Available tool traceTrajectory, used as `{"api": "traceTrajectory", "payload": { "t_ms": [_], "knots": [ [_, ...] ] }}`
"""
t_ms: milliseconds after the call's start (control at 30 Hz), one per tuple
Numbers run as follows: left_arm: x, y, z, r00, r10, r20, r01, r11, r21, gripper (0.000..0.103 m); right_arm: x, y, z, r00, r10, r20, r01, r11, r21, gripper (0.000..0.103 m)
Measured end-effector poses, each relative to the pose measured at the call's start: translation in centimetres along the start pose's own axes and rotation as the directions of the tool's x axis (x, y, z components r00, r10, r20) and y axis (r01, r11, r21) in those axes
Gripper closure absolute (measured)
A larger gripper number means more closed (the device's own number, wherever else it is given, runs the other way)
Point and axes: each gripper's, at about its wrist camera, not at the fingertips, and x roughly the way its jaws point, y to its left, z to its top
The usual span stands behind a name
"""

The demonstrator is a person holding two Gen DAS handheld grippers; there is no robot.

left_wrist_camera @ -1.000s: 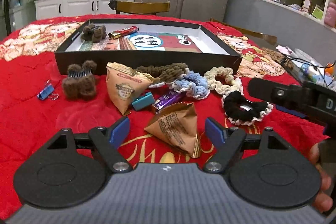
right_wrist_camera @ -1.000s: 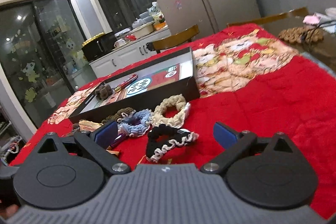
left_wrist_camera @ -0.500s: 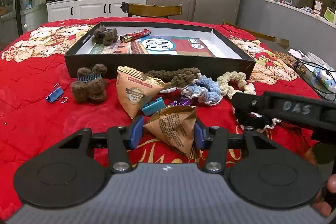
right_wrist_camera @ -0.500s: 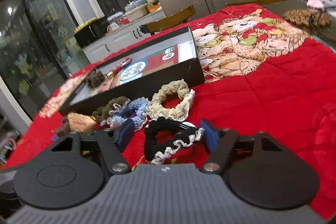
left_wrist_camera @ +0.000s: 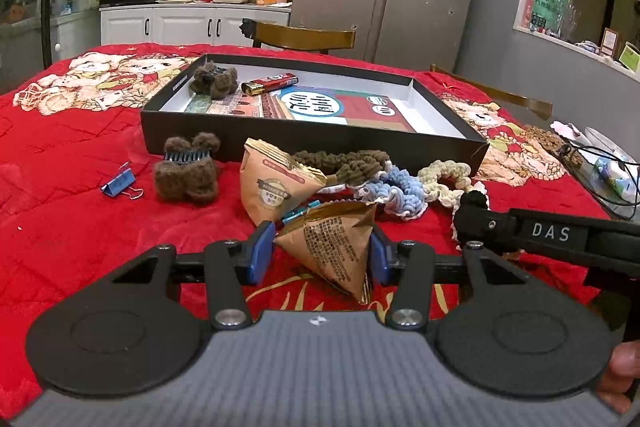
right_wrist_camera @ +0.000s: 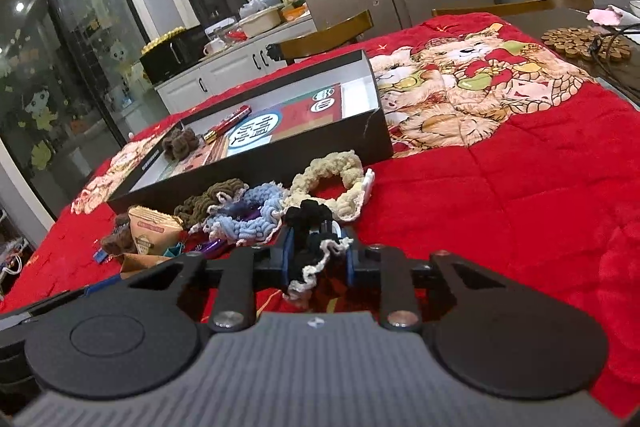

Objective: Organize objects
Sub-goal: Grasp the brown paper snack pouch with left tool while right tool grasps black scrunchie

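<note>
My left gripper (left_wrist_camera: 320,247) is shut on a brown triangular snack packet (left_wrist_camera: 334,247) and holds it just above the red cloth. My right gripper (right_wrist_camera: 316,251) is shut on a black scrunchie with white trim (right_wrist_camera: 310,239). A black shallow box (left_wrist_camera: 304,143) stands behind the pile and holds a brown fuzzy hair clip (left_wrist_camera: 214,81) and a red lighter (left_wrist_camera: 270,83). In front of the box lie a second snack packet (left_wrist_camera: 276,183), a brown fuzzy clip (left_wrist_camera: 186,173), and brown (left_wrist_camera: 344,163), blue (left_wrist_camera: 396,193) and cream (left_wrist_camera: 444,177) scrunchies.
A blue binder clip (left_wrist_camera: 118,183) lies at the left on the red cloth. The right gripper's arm (left_wrist_camera: 552,235) crosses the left wrist view at the right. Wooden chairs (left_wrist_camera: 304,37) stand behind the table. A woven trivet (right_wrist_camera: 584,43) and cables lie at the far right.
Both grippers have closed: the left on the brown snack packet, the right on the black scrunchie. Both views have shifted, with the held items slightly raised.
</note>
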Motion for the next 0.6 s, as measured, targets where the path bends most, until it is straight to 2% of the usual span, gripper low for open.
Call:
{"api": "traceTrajectory", "payload": {
  "t_ms": [333, 600],
  "knots": [
    [0.0, 0.2, -0.1, 1.000, -0.010, 0.003, 0.010, 1.000, -0.004, 0.048, -1.1, -0.2, 0.0, 0.998, 0.019, 0.065, -0.019, 1.000, 0.009, 0.076],
    [-0.3, 0.3, -0.2, 1.000, -0.015, 0.022, 0.016, 1.000, -0.013, 0.048, -1.2, -0.4, 0.0, 0.996, 0.039, 0.077, -0.040, 0.999, 0.016, 0.076]
  ]
}}
